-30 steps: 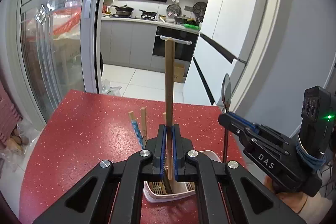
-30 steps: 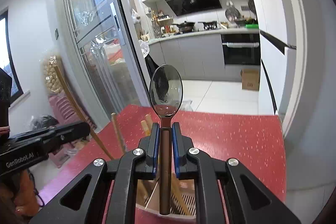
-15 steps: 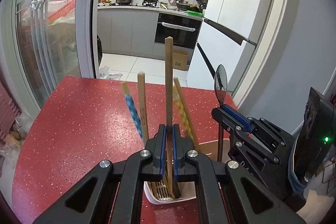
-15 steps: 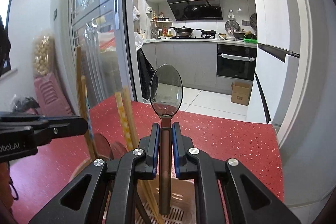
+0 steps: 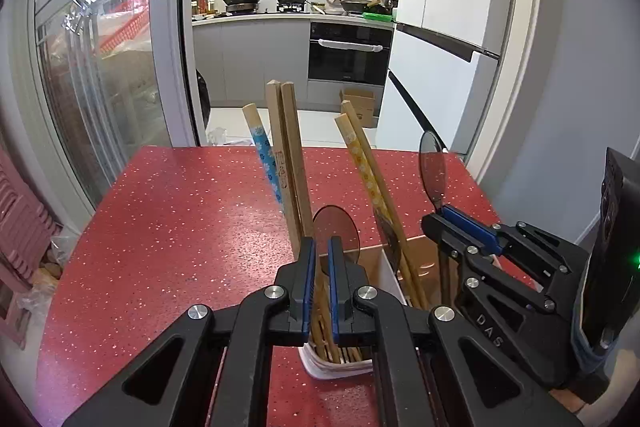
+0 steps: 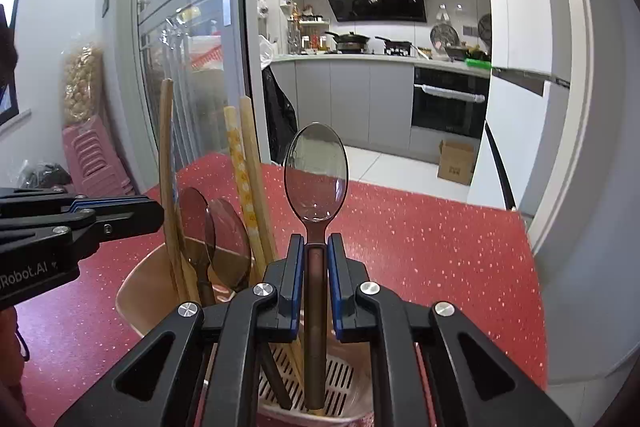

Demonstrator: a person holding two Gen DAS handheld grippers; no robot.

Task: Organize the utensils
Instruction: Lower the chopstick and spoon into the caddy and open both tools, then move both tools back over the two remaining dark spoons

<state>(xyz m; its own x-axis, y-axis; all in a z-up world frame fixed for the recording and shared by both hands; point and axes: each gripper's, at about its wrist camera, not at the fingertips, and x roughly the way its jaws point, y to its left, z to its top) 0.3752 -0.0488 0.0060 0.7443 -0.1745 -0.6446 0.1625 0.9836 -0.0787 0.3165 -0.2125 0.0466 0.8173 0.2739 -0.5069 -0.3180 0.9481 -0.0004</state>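
A beige and white utensil holder (image 5: pixel 424 259) (image 6: pixel 132 291) stands on the red table just below both grippers. My left gripper (image 5: pixel 319 267) (image 6: pixel 158 213) is shut on a plain wooden chopstick (image 5: pixel 294 147) (image 6: pixel 166 147), which leans left with its lower end down in the holder. My right gripper (image 6: pixel 316 247) (image 5: pixel 436 223) is shut on a dark spoon (image 6: pixel 316 175) (image 5: pixel 432 171), bowl up, handle end inside the slotted basket. Yellow patterned chopsticks (image 5: pixel 368 171) (image 6: pixel 240 163), a blue patterned one (image 5: pixel 264 155) and two more spoons (image 6: pixel 228 235) stand in the holder.
The red speckled table (image 5: pixel 180 227) ends at a far edge near the glass sliding door (image 5: pixel 100 87). A white fridge (image 5: pixel 432 87) stands to the right, and pink stools (image 6: pixel 96 155) to the left. The kitchen lies beyond.
Both grippers have sunk toward the holder, carrying the chopstick and the spoon deeper into it. The held chopstick now leans left instead of standing straight up.
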